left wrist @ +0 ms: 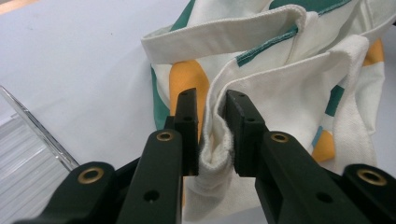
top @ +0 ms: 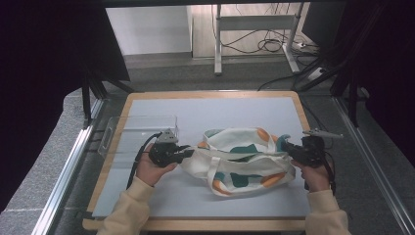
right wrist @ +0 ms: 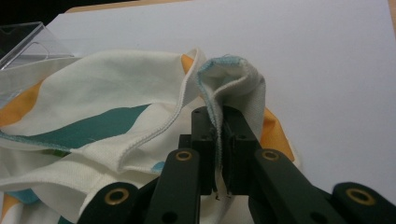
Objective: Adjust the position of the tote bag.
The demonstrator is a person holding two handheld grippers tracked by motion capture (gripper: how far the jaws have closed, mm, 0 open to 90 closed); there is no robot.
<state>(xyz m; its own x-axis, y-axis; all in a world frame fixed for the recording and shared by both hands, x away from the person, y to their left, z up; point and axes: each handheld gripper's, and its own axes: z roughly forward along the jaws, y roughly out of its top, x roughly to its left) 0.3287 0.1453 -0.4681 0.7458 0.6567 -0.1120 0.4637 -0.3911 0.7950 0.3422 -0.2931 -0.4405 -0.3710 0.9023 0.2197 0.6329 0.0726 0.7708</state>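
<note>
A cream cloth tote bag [top: 240, 161] with teal and orange patches lies on the grey-blue mat in the middle of the table. My left gripper [top: 188, 152] sits at the bag's left end, its jaws closed on a bunched fold of the bag's rim [left wrist: 215, 144]. My right gripper [top: 286, 145] is at the bag's right end, jaws pinched tight on the rim edge with teal stitching [right wrist: 218, 135], lifting that edge up into a fold [right wrist: 238, 79].
A clear plastic box [top: 139, 129] stands on the mat just behind my left hand, and its corner [right wrist: 28, 39] appears beyond the bag. The wooden table edge [top: 210, 94] frames the mat. Cables and a desk leg [top: 218, 44] lie on the floor beyond.
</note>
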